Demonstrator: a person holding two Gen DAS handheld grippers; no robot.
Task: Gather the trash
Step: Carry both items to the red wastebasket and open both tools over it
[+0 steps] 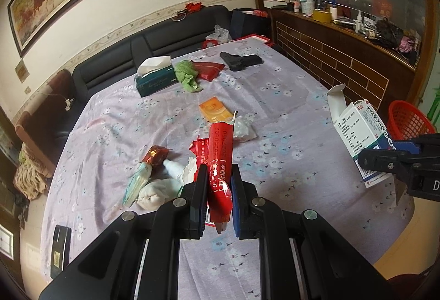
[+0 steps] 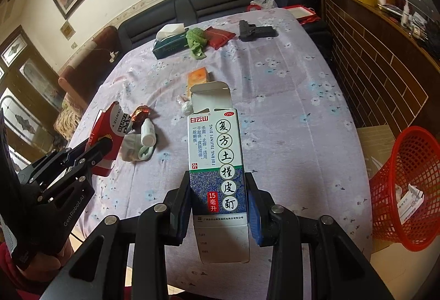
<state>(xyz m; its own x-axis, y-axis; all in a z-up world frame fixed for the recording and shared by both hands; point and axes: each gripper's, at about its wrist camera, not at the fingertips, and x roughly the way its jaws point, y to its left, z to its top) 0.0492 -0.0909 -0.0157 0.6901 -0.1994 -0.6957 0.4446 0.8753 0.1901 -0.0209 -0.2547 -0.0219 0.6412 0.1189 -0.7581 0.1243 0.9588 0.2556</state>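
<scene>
My left gripper (image 1: 219, 176) is shut on a red wrapper (image 1: 220, 159) and holds it above the lilac tablecloth; it also shows in the right wrist view (image 2: 99, 144) with the red wrapper (image 2: 110, 132). My right gripper (image 2: 218, 179) is shut on an open white and blue medicine box (image 2: 216, 162), held upright above the table; the box shows in the left wrist view (image 1: 360, 135) at the right. Loose trash lies on the cloth: a red-gold foil wrapper (image 1: 155, 155), a small white bottle (image 1: 173, 169), crumpled tissue (image 1: 154, 192) and a clear plastic scrap (image 1: 243, 129).
A red mesh basket (image 2: 407, 190) stands on the floor right of the table, with a box inside. On the table (image 1: 288, 107) are a tissue box (image 1: 155, 78), green cloth (image 1: 188, 75), red pouch (image 1: 207, 68), black toy gun (image 1: 240, 60), orange card (image 1: 216, 108) and phone (image 1: 59, 253).
</scene>
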